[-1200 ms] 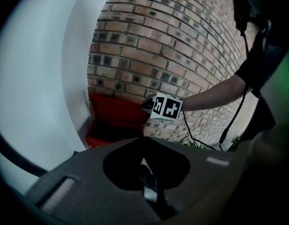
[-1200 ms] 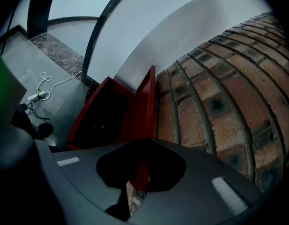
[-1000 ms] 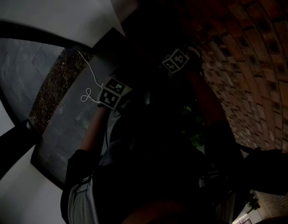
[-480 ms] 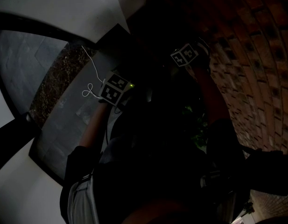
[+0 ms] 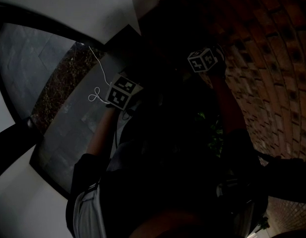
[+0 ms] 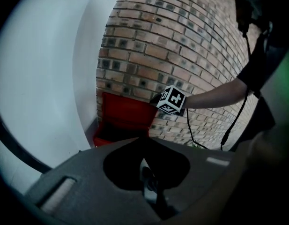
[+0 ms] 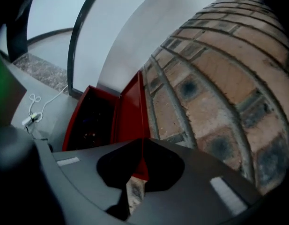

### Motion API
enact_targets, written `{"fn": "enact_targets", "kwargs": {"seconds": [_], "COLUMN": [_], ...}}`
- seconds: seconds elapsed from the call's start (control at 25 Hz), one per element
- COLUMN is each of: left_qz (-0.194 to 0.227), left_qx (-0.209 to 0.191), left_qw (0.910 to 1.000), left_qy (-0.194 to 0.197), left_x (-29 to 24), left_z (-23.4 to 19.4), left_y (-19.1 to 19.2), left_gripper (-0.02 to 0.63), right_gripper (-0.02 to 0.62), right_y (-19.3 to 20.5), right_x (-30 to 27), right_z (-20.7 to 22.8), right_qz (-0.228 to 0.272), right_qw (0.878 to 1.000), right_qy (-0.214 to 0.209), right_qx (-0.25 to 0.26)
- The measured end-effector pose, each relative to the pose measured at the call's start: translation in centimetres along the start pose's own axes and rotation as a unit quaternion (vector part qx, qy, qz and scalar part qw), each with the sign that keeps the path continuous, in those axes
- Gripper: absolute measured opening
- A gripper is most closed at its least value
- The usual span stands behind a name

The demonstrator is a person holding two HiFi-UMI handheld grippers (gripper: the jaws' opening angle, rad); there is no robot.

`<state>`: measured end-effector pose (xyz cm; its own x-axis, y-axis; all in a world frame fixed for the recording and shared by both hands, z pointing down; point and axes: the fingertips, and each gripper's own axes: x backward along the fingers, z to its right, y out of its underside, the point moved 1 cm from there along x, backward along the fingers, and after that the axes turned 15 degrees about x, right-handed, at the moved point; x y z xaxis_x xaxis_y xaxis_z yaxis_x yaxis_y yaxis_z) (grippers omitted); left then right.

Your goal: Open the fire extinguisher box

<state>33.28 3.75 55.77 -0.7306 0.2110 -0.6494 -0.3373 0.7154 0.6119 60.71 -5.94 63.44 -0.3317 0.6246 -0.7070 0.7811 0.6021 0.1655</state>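
The red fire extinguisher box (image 6: 117,136) stands at the foot of the brick wall with its lid (image 6: 128,110) raised against the bricks and a dark inside (image 7: 90,125). My right gripper (image 7: 137,179) is shut on the free edge of the red lid (image 7: 131,114), which runs straight into its jaws. From the left gripper view its marker cube (image 6: 172,100) sits at the lid's upper right corner. My left gripper (image 6: 148,184) is shut on nothing and hangs back, pointing at the box. The head view is very dark; only the two marker cubes (image 5: 120,90) (image 5: 202,59) show.
A brick wall (image 6: 181,41) rises behind the box, and a white wall (image 6: 50,78) closes its left side. A white cord (image 7: 34,109) lies on the grey pavement (image 5: 68,133) beside a gravel strip (image 5: 58,88). A black cable (image 6: 238,111) hangs from the person.
In the head view the right gripper's cube has shifted up and to the right and has rolled. The left gripper's cube has stayed almost where it was.
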Motion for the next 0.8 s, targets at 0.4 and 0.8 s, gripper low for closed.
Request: {"fn": "enact_targets", "kwargs": {"seconds": [0.4,0.8], "left_qz": [-0.014,-0.036], "left_qx": [-0.052,-0.113], "left_qw": [0.9963,0.9833], "left_qy": [0.067,0.138], "left_x": [0.7,-0.9], "left_z": [2.1,8.7], "left_y": [1.2,2.3], "left_gripper": [0.0,0.0], "right_gripper": [0.002,0.002], "right_y": [-0.4,4.2], "right_x": [8.3,14.3], "right_z": [-3.8,-7.7], "right_qz": [0.029,0.023], "right_qw": [0.99,0.969], "right_qy": [-0.071,-0.134], "right_qx": [-0.118,-0.207]}}
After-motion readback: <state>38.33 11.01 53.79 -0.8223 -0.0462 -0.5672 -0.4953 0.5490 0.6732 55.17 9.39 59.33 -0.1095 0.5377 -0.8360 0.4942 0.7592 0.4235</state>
